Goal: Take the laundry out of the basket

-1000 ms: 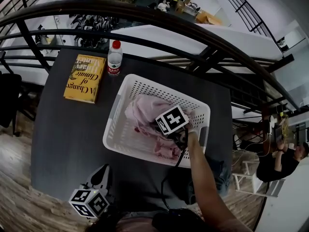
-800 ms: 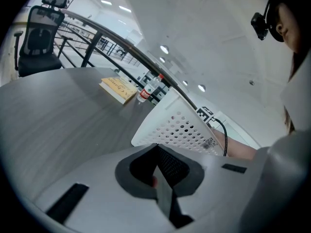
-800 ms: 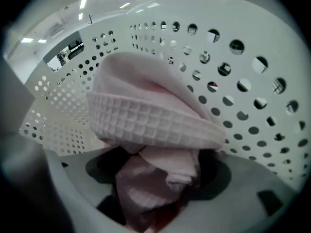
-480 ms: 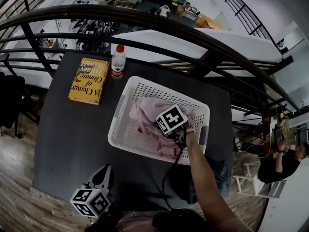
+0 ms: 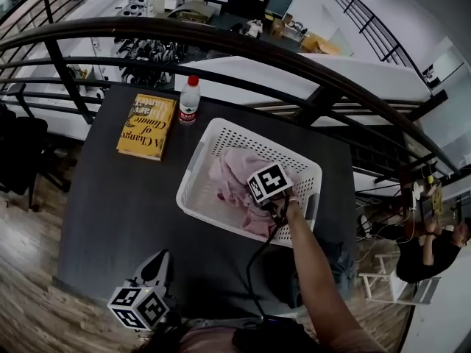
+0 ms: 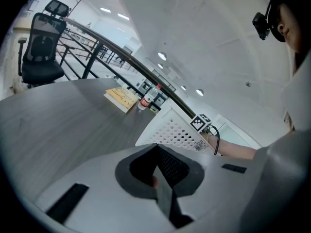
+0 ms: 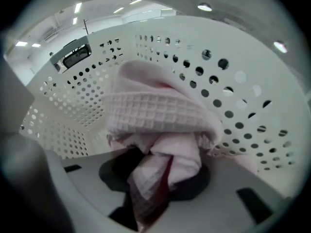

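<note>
A white perforated basket (image 5: pixel 202 160) (image 6: pixel 177 130) stands on the dark table (image 5: pixel 110 204). Pink laundry (image 5: pixel 234 176) lies bunched inside it. My right gripper (image 5: pixel 263 207) points steeply down into the basket, its marker cube above the cloth. Its jaws have just been closing, and in the right gripper view a fold of pink waffle cloth (image 7: pixel 160 115) is pinched between them (image 7: pixel 155 178). My left gripper (image 5: pixel 156 265) (image 6: pixel 163 178) hovers near the table's front edge, left of the basket, shut with nothing in it.
A yellow book (image 5: pixel 147 126) and a water bottle with a red cap (image 5: pixel 190 99) sit at the table's far side. A dark curved railing (image 5: pixel 221 35) runs behind the table. An office chair (image 6: pixel 43 52) stands off to the left. A person (image 5: pixel 427 252) sits at far right.
The right gripper stays down on the pink cloth in the basket. The head view has shifted, so the book, bottle and basket sit further right. The left gripper keeps its lower-left spot.
</note>
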Tool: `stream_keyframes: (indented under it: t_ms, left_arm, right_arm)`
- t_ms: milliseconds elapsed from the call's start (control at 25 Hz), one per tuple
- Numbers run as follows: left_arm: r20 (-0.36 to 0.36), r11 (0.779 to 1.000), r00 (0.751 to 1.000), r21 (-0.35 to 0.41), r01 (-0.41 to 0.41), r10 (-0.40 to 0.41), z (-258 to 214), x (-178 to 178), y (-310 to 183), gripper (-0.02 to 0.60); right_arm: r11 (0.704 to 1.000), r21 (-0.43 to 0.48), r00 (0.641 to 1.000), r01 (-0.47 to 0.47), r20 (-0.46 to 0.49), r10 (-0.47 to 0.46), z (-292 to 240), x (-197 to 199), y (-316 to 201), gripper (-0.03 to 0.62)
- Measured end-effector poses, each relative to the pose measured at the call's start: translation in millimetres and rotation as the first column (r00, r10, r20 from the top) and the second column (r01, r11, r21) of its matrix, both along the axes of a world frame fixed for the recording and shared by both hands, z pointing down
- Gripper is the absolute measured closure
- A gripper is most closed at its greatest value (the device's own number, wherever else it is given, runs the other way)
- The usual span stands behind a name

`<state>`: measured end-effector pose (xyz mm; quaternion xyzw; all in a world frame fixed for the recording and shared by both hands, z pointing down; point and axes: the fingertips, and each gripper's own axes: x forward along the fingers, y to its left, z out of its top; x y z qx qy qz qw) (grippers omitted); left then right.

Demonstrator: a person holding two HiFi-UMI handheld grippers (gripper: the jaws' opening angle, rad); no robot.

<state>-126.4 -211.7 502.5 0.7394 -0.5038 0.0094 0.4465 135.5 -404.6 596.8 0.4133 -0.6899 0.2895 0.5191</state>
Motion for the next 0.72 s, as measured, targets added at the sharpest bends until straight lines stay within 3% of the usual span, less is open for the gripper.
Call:
stream_keyframes:
  t_ms: [320, 720]
  left_arm:
    - [0.017, 0.999, 1.000, 0.036, 0.009, -0.010, -14.2, -10.0, 15.4, 0.584]
    - [0.052, 0.998, 0.999, 0.060, -0.004, 0.001, -27.8, -16.2, 33.5, 0.583]
  right_arm:
    - [0.996, 0.034, 0.997, -0.079, 0.029, 0.078, -12.4, 18.6, 14.3, 0.456]
    - [0.991, 0.094, 0.996, -0.091, 0.028, 0.089, -32.1, 16.1, 25.8, 0.473]
